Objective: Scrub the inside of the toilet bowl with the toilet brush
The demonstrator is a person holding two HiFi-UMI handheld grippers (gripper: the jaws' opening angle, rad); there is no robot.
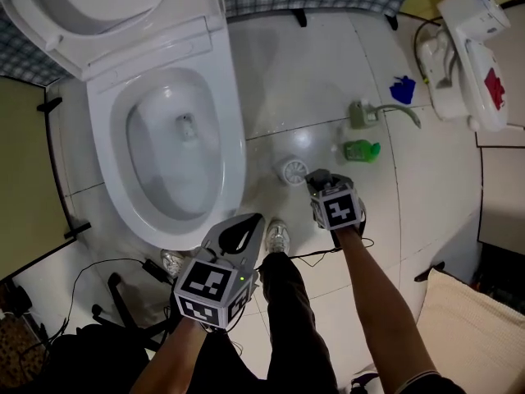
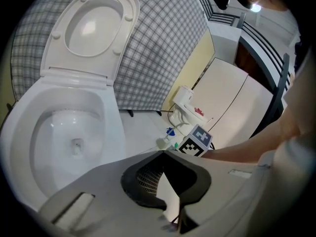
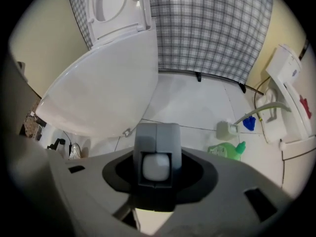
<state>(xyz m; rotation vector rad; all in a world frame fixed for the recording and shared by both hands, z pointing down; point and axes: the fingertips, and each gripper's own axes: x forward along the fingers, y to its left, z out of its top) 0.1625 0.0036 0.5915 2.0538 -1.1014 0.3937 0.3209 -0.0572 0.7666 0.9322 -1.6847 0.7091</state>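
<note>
One forearm outstretched; right tool downward.

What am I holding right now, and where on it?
The right tool appears to grip the toilet brush by the gray top end of its handle. The left tool is shut and empty.

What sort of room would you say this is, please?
Most likely a bathroom or toilet room: a white toilet with its lid raised, a pale tiled floor, and a green bottle, perhaps cleaner, on that floor.
</note>
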